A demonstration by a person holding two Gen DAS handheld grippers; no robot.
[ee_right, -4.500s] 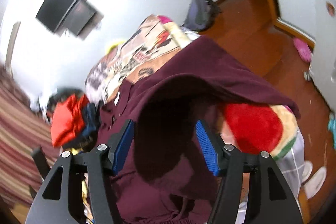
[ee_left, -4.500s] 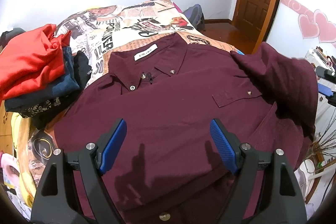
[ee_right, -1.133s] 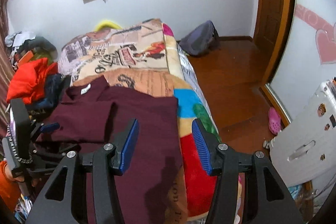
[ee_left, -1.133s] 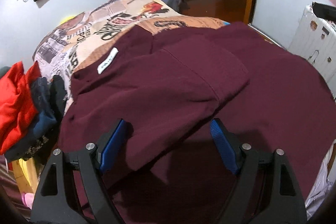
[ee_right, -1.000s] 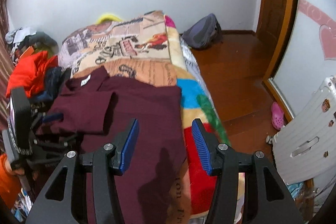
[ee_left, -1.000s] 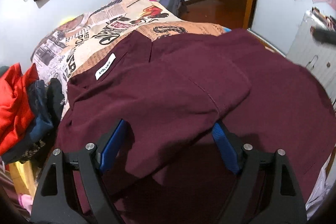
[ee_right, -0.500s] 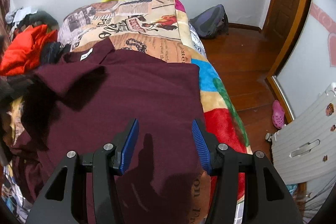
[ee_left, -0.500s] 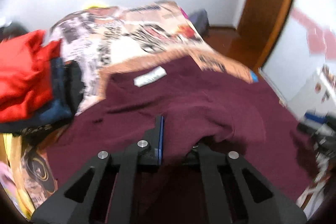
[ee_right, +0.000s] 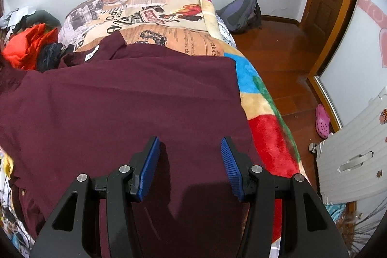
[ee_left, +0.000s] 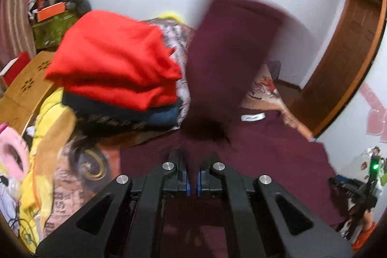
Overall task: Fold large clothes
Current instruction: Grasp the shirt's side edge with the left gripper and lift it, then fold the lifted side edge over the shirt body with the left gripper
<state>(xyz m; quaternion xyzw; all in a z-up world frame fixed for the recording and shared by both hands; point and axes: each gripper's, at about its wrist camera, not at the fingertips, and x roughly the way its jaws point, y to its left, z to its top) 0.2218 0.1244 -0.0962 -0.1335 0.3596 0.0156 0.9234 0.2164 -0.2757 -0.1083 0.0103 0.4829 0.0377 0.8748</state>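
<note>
Shirt (ee_right: 121,100) spread on bed (ee_right: 266,113); clothes pile (ee_left: 116,74) left of it; backpack (ee_right: 241,13) on floor behind bed.

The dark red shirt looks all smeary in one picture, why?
In the left wrist view the lifted part of the maroon shirt is motion-blurred, held up by the shut left gripper. In the right wrist view the shirt lies sharp, with the open right gripper casting a shadow on it.

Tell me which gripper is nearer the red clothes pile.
Left. The left gripper, shut on the maroon shirt, sits just below the red pile. The right gripper hangs open over the shirt's other side, the pile far off.
</note>
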